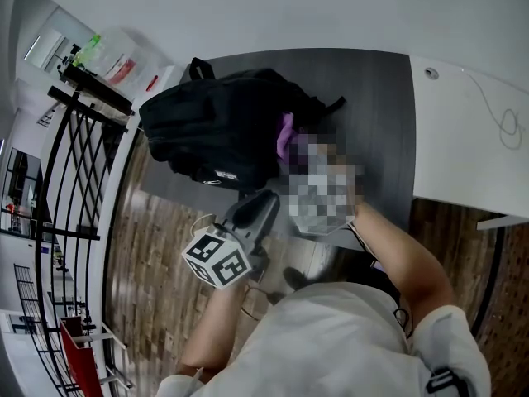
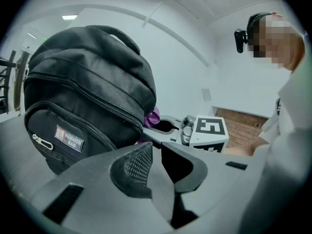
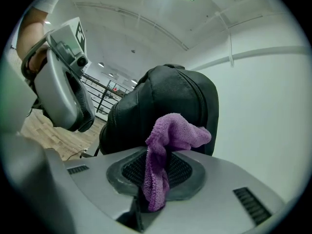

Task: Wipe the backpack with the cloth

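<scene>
A black backpack (image 1: 223,126) stands upright on the dark grey table (image 1: 376,114). My right gripper (image 3: 158,155) is shut on a purple cloth (image 3: 173,130), which hangs out of the jaws right beside the backpack (image 3: 170,91). In the head view the cloth (image 1: 286,135) sits at the backpack's right side, and the right gripper behind it is mostly hidden by a mosaic patch. My left gripper (image 1: 263,209) is low at the table's near edge, in front of the backpack (image 2: 87,91). Its jaws (image 2: 156,147) are shut with nothing in them. The left gripper view also catches the cloth (image 2: 152,117).
A black railing (image 1: 74,164) runs along the left above a wooden floor. A white desk (image 1: 471,139) with a thin cable adjoins the table on the right. A shelf with bottles (image 1: 99,56) is at the far left.
</scene>
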A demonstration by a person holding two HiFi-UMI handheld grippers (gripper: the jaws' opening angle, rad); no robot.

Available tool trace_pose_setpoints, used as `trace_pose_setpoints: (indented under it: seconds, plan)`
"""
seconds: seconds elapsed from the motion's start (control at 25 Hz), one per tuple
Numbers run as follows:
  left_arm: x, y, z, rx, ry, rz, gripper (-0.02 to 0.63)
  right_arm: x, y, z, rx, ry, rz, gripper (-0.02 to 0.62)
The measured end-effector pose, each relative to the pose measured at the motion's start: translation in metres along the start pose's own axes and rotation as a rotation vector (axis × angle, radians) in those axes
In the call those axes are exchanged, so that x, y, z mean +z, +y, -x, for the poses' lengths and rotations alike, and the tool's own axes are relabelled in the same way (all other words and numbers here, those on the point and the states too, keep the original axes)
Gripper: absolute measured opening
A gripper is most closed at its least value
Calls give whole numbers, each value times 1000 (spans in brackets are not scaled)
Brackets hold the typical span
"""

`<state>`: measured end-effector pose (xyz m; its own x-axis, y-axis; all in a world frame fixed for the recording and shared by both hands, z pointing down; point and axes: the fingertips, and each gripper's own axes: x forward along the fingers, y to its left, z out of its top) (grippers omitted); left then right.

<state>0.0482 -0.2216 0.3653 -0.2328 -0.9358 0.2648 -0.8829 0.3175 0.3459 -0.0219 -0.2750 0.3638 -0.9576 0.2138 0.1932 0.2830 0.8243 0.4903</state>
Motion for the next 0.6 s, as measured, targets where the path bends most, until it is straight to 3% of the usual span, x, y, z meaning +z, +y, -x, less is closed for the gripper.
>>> trace_pose_setpoints:
  seconds: [0.6]
  plan:
    - [-11,-9,4,8,17,7,57,-5,52,36,197,-15,-8,77]
